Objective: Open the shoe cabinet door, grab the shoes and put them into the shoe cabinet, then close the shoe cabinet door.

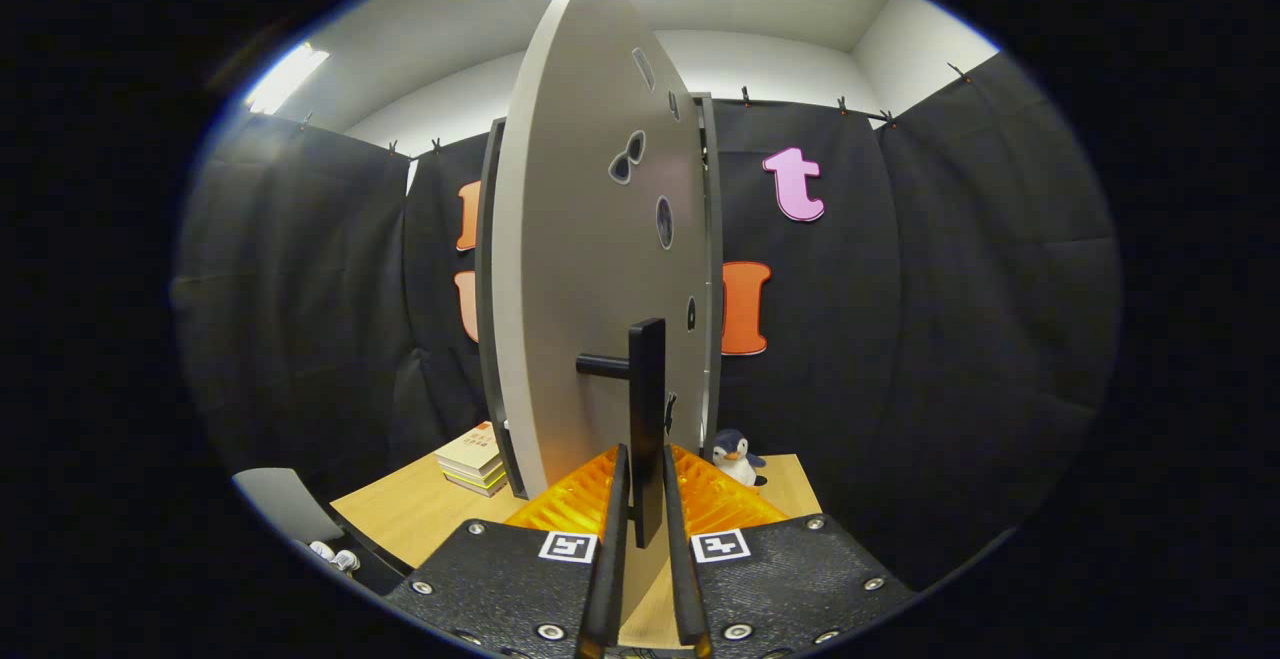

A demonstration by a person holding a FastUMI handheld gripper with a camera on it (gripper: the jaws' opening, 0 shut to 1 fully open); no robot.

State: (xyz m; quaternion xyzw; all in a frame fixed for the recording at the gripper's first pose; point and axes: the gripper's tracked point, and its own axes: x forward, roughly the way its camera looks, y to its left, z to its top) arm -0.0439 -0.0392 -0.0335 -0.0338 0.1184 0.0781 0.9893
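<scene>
Both fingers [646, 579] level, fwd, pinched narrow on door handle [647, 419] of swung-open cabinet door [590, 269].

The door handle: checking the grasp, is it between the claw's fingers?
Yes, the black door handle stands between the claw's fingers, which close on it.

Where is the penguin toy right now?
In the gripper view the penguin toy sits on the wooden table, just right of the cabinet door and beyond the gripper, whose fingers close on the door handle.
</scene>
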